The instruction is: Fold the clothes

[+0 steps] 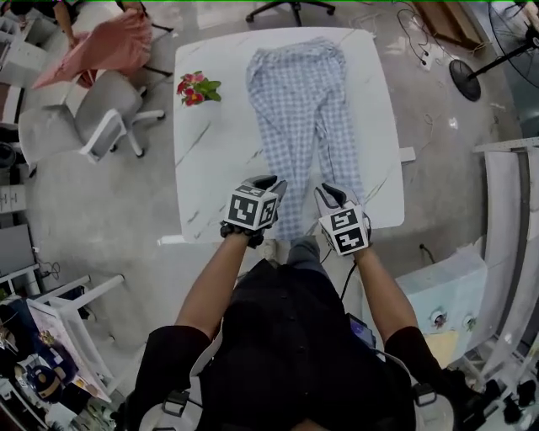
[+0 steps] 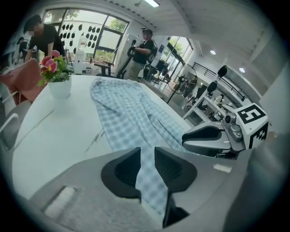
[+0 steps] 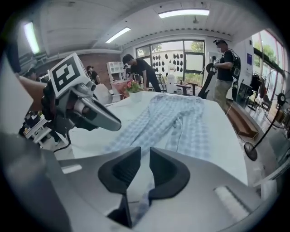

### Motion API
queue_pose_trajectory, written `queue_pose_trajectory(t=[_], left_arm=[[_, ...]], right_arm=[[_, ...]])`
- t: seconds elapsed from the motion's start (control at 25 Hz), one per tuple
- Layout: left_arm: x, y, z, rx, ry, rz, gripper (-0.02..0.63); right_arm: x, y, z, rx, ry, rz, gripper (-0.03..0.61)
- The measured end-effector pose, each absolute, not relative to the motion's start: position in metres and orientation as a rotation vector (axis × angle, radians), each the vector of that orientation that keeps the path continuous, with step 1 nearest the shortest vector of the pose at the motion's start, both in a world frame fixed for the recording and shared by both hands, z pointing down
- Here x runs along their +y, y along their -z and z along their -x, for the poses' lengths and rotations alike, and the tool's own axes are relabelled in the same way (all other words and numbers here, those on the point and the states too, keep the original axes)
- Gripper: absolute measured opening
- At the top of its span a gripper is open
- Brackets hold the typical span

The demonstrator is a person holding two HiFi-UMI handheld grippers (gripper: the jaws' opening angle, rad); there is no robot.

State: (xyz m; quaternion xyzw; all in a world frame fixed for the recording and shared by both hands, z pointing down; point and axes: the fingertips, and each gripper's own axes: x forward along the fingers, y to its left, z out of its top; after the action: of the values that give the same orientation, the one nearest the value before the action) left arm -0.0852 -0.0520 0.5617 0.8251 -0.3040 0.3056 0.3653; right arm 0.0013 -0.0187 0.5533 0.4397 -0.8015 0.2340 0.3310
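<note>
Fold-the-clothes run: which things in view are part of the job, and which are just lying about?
Job: blue-and-white checked fabric trousers, spread on the white marble-look table; left gripper and right gripper, fingers closed on the leg ends.
Lying about: red-pink flowers in a white pot; grey office chair; salmon-pink cloth beyond it.

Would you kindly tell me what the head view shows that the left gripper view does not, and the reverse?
Only the head view: the person's forearms, dark top, the floor around the white table, and the marker cube on the left gripper. Only the left gripper view: that gripper's jaws closed on one leg end of the checked trousers, a standing person by the windows, ceiling lights. Both: the trousers laid along the white table, the flowers and the right gripper.
</note>
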Motion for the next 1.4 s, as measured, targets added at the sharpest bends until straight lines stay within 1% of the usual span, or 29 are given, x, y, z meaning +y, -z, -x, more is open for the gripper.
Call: queue_pose_trajectory(t=[0.16, 0.36, 0.48, 0.56, 0.64, 0.72, 0.92, 1.08, 1.4], left_arm=[[-0.065, -0.578, 0.07, -0.826, -0.819, -2.075, 0.116], [-0.068, -0.599, 0.056, -0.847, -0.848, -1.998, 0.161], [-0.073, -0.61, 0.053, -0.875, -0.897, -1.955, 0.16], [-0.074, -0.613, 0.055, -0.896, -0.923, -1.933, 0.125], [-0.077, -0.612, 0.059, -0.924, -0.911, -1.927, 0.056], [-0.078, -0.608, 0.062, -0.938, -0.874, -1.924, 0.021], [-0.077, -0.606, 0.07, -0.924, -0.863, -1.937, 0.019], [-0.079, -0.6, 0.081, -0.915, -0.852, -1.963, 0.017], [-0.076, -0.6, 0.141, -0.927, -0.872, -1.933, 0.017]], right_arm=[[-0.041, -0.567, -0.003, -2.124, -0.61, -1.066, 0.067], [-0.051, -0.582, 0.0, -2.152, -0.626, -0.961, 0.067], [-0.053, -0.587, 0.003, -2.17, -0.627, -0.894, 0.067], [-0.053, -0.59, 0.007, -2.179, -0.623, -0.85, 0.067], [-0.055, -0.589, 0.011, -2.199, -0.602, -0.812, 0.067], [-0.056, -0.588, 0.02, -2.233, -0.573, -0.774, 0.067], [-0.053, -0.602, 0.04, -2.203, -0.529, -0.687, 0.067], [-0.051, -0.615, 0.041, -2.124, -0.526, -0.675, 0.067], [-0.057, -0.621, 0.028, -2.041, -0.585, -0.776, 0.055]])
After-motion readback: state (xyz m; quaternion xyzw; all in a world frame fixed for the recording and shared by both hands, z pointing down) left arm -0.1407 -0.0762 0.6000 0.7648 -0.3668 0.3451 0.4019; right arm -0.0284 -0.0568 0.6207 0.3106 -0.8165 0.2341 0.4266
